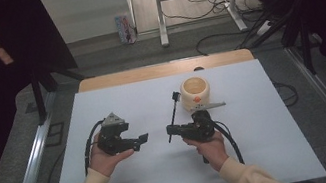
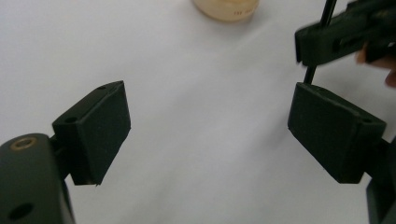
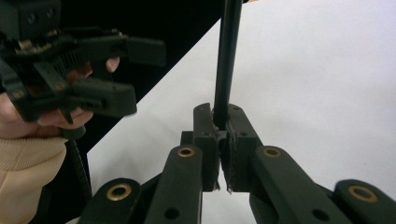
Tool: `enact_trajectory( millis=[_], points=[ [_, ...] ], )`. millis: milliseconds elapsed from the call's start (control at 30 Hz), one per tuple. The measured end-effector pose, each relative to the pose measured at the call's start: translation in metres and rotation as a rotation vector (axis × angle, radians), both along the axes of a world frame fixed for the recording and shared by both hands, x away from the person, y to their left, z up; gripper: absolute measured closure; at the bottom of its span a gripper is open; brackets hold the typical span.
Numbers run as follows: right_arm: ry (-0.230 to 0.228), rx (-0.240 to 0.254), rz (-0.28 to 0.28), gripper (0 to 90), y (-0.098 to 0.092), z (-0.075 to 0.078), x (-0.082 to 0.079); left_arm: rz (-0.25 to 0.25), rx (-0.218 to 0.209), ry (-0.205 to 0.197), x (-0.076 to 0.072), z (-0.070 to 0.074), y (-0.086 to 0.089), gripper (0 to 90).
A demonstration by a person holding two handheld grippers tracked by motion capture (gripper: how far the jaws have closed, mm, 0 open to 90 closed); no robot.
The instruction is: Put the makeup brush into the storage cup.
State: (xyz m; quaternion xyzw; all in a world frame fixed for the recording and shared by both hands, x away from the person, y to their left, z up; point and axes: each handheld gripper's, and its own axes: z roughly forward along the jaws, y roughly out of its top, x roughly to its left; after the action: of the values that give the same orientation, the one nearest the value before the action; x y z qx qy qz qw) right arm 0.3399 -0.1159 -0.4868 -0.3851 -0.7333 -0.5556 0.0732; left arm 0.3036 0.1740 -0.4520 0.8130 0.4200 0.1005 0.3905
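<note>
The right tongs (image 3: 223, 140) are clamping the lower end of a thin black rod (image 3: 228, 56), which is rising straight out from between their pads (in the high view it is slanting away from the right tongs (image 1: 170, 132) toward the far side of the table (image 1: 273, 153)). The left tongs (image 2: 208, 135) are standing wide apart with nothing between their pads, only bare white table beneath them. In the high view the left tongs (image 1: 144, 139) are pointing toward the right tongs, a short gap between the two. A cream round pot (image 1: 195, 92) with an orange spot is sitting just beyond the right tongs, beside the rod's far end.
</note>
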Motion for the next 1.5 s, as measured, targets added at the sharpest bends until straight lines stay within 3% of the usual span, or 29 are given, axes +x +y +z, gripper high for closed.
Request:
enact_trajectory(
  millis=[133, 267, 567, 1167, 1500],
  points=[
    [-0.005, 0.005, 0.0, 85.2, -0.002, 0.002, 0.0, 0.021, 0.006, 0.003, -0.008, -0.008, 0.005, 15.3],
    [-0.014, 0.004, -0.003, 85.1, -0.004, 0.003, 0.0, 0.056, 0.016, -0.026, -0.019, -0.013, 0.011, 18.3],
    [-0.021, 0.008, -0.007, 85.1, -0.005, 0.005, 0.001, 0.091, 0.026, -0.002, -0.038, -0.025, 0.026, 16.9],
    [-0.069, 0.007, -0.011, 85.1, -0.009, 0.015, 0.0, 0.112, 0.042, 0.009, -0.041, -0.035, 0.039, 15.8],
    [-0.076, 0.006, -0.016, 85.1, -0.009, 0.017, 0.001, 0.143, 0.062, 0.015, -0.052, -0.042, 0.056, 14.9]
  ],
)
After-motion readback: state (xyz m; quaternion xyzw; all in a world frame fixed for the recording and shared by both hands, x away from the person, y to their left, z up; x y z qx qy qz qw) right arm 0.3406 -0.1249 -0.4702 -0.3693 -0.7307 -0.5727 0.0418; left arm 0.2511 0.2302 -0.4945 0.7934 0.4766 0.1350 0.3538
